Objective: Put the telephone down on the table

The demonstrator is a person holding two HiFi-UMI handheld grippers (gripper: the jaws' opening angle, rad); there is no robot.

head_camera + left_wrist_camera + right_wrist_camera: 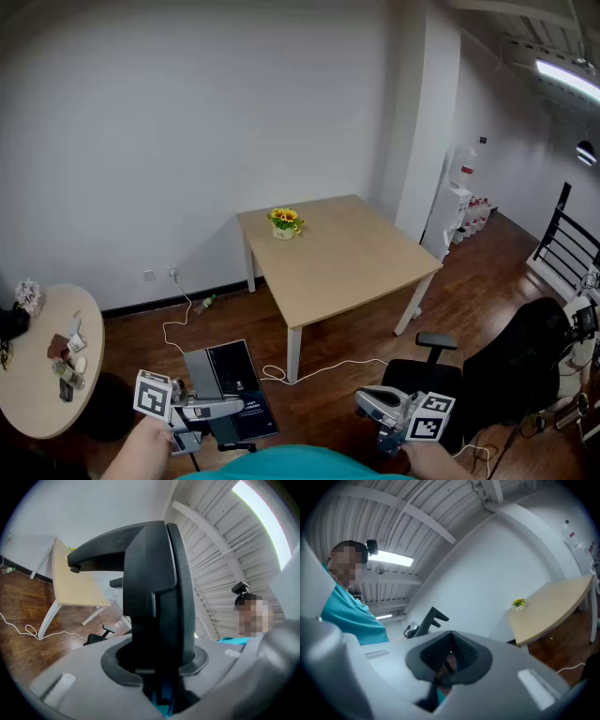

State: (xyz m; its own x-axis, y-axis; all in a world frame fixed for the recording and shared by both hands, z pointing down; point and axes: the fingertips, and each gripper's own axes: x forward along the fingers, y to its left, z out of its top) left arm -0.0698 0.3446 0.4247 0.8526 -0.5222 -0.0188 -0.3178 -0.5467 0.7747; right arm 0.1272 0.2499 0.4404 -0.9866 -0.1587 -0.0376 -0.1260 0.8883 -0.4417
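Left tool [157, 674] clenched on black phone [159, 592]. Right tool [449, 659] shut, empty. Flowers [284, 221] at bench [356, 267] far-left corner.

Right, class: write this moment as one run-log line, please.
left gripper: shut on phone | right gripper: shut, empty | phone: not yet on table | table: holds flowers
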